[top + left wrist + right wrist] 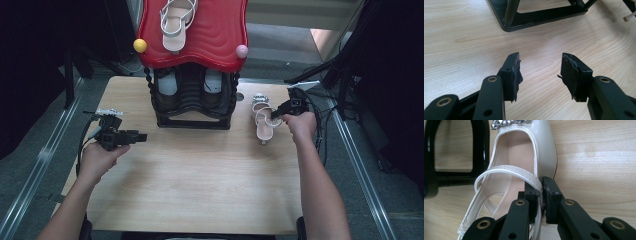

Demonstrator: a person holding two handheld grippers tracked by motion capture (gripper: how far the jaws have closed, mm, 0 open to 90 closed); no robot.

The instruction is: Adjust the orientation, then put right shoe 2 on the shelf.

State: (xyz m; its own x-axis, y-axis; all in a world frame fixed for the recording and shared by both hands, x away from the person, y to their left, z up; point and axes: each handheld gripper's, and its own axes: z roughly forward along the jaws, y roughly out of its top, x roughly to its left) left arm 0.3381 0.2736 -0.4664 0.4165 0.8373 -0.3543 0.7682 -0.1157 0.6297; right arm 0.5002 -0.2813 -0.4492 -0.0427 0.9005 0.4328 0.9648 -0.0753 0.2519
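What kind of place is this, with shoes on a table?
Probably a lab or recording studio, not a shop: a bare wooden table with dark stands and cables around it, a red-topped shoe rack, and a person gripping a cream heeled sandal with a hand-held claw.

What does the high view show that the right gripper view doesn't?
High view alone: the second sandal on the red rack top, the left gripper over bare table, both forearms. Right gripper view alone: the jaws pinched on the sandal's side strap, and its jewelled trim. Both: that sandal on the table, the right gripper on it, the black rack frame.
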